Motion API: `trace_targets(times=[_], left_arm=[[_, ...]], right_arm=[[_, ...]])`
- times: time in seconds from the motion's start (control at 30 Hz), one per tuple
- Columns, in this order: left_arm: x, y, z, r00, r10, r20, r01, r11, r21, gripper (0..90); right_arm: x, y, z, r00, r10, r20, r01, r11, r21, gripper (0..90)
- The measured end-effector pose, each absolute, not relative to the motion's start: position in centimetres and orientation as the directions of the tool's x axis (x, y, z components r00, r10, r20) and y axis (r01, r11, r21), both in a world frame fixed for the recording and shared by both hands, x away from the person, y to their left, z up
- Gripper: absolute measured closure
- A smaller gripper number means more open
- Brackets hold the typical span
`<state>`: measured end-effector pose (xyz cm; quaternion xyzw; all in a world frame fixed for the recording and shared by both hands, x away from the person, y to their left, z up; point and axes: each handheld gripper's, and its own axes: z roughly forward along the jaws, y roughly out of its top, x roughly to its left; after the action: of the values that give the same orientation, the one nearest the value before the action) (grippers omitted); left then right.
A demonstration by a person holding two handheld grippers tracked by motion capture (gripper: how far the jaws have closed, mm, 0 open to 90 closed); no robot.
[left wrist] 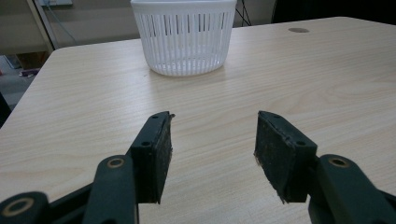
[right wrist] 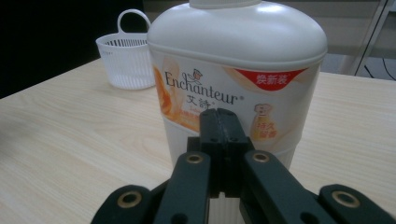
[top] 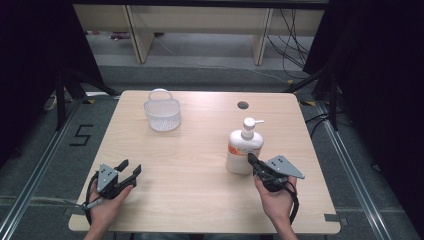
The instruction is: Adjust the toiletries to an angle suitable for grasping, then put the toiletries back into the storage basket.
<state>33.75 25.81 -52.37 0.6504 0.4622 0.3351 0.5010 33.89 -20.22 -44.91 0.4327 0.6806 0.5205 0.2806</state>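
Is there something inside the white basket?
No, in the high view the white basket stands on the table with nothing in it, just its slotted bottom showing.

- The white plastic pump bottle with an orange label (right wrist: 233, 70) is cut off at the top edge of the right gripper view, so its pump head is out of frame there.
- The right gripper (right wrist: 223, 122), jaws pressed together, covers the lower middle of that label; whether its tips touch the bottle cannot be told.
- The white slotted plastic basket (left wrist: 183, 37) loses its rim and handle at the top edge of the left gripper view.
- The small print under the brand name is too blurred to read.
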Motion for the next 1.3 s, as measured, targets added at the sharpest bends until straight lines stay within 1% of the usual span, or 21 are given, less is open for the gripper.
trace_targets(times=[0.03, 0.13, 0.2, 0.23, 0.27, 0.37, 0.47, 0.5, 0.53, 0.6, 0.63, 0.67, 0.7, 0.73, 0.87, 0.9, 0.97, 1.03, 1.13, 1.23, 1.3], left_arm=[[33.8, 25.8, -52.4, 0.350, 0.936, -0.024, 0.266, -0.075, 0.961, 45.0], [33.8, 25.8, -52.4, 0.354, 0.935, -0.023, 0.262, -0.075, 0.962, 44.9], [33.7, 25.8, -52.4, 0.348, 0.937, -0.022, 0.265, -0.076, 0.961, 44.8], [33.7, 25.8, -52.4, 0.347, 0.937, -0.026, 0.264, -0.071, 0.962, 44.8], [33.7, 25.8, -52.4, 0.346, 0.938, -0.030, 0.264, -0.066, 0.962, 44.8], [33.6, 26.0, -52.4, 0.344, 0.938, -0.040, 0.269, -0.058, 0.961, 44.6], [33.7, 25.9, -52.4, 0.344, 0.938, -0.040, 0.271, -0.059, 0.961, 44.6], [33.7, 25.9, -52.4, 0.344, 0.938, -0.040, 0.271, -0.059, 0.961, 44.6], [33.7, 25.9, -52.4, 0.344, 0.938, -0.035, 0.267, -0.062, 0.962, 44.6], [33.6, 25.9, -52.4, 0.343, 0.939, -0.036, 0.271, -0.063, 0.961, 44.7], [33.6, 26.0, -52.4, 0.345, 0.938, -0.037, 0.270, -0.062, 0.961, 44.9], [33.6, 25.9, -52.4, 0.345, 0.938, -0.037, 0.269, -0.061, 0.961, 44.9], [33.6, 26.0, -52.4, 0.345, 0.938, -0.036, 0.271, -0.063, 0.961, 44.9], [33.6, 25.9, -52.3, 0.344, 0.938, -0.035, 0.274, -0.065, 0.960, 44.9], [33.6, 25.9, -52.4, 0.345, 0.938, -0.039, 0.267, -0.058, 0.962, 44.4], [33.5, 26.0, -52.4, 0.342, 0.939, -0.042, 0.274, -0.056, 0.960, 44.3], [33.6, 26.1, -52.3, 0.340, 0.939, -0.044, 0.280, -0.056, 0.958, 44.3], [33.6, 26.1, -52.3, 0.343, 0.938, -0.052, 0.278, -0.049, 0.959, 44.5], [33.4, 26.0, -52.3, 0.343, 0.937, -0.070, 0.284, -0.032, 0.958, 44.3], [33.2, 25.7, -51.8, 0.346, 0.935, -0.083, 0.262, -0.011, 0.965, 43.2], [33.1, 25.4, -51.1, 0.348, 0.933, -0.091, 0.246, 0.003, 0.969, 42.3]], right_arm=[[34.0, -20.3, -44.9, -0.457, 0.888, 0.055, 0.298, 0.095, 0.950, 90.0], [33.9, -20.3, -45.0, -0.454, 0.888, 0.076, 0.302, 0.073, 0.950, 89.5], [33.5, -20.6, -45.2, -0.473, 0.877, 0.081, 0.291, 0.069, 0.954, 84.4], [33.2, -20.4, -45.3, -0.467, 0.876, 0.121, 0.310, 0.033, 0.950, 82.4], [33.1, -20.8, -45.5, -0.484, 0.869, 0.109, 0.291, 0.042, 0.956, 79.4], [32.2, -21.9, -46.0, -0.484, 0.866, 0.125, 0.262, 0.008, 0.965, 76.4], [31.6, -23.6, -46.6, -0.419, 0.897, 0.141, 0.264, -0.029, 0.964, 71.6], [31.6, -23.6, -46.6, -0.419, 0.897, 0.141, 0.264, -0.029, 0.964, 71.6], [31.7, -24.7, -47.0, -0.376, 0.916, 0.140, 0.274, -0.035, 0.961, 67.1], [31.8, -25.1, -47.3, -0.363, 0.920, 0.151, 0.278, -0.048, 0.959, 65.6], [32.0, -26.1, -47.9, -0.313, 0.937, 0.154, 0.290, -0.060, 0.955, 58.6], [32.2, -26.3, -48.2, -0.315, 0.933, 0.172, 0.285, -0.079, 0.955, 56.5], [32.2, -26.3, -48.4, -0.285, 0.939, 0.191, 0.290, -0.106, 0.951, 53.9], [32.6, -26.8, -48.7, -0.276, 0.947, 0.166, 0.284, -0.084, 0.955, 51.9], [33.3, -27.4, -49.6, -0.243, 0.955, 0.173, 0.277, -0.103, 0.955, 46.2], [33.5, -27.6, -49.7, -0.245, 0.959, 0.143, 0.281, -0.071, 0.957, 45.8], [33.6, -27.8, -49.9, -0.231, 0.963, 0.138, 0.306, -0.062, 0.950, 47.6], [33.8, -28.0, -50.2, -0.228, 0.968, 0.106, 0.294, -0.036, 0.955, 49.1], [33.9, -27.9, -50.4, -0.226, 0.969, 0.101, 0.295, -0.030, 0.955, 49.6], [33.8, -27.6, -50.3, -0.195, 0.979, 0.064, 0.295, -0.003, 0.955, 49.5], [33.9, -27.4, -50.3, -0.200, 0.978, 0.061, 0.294, 0.000, 0.956, 49.1]])
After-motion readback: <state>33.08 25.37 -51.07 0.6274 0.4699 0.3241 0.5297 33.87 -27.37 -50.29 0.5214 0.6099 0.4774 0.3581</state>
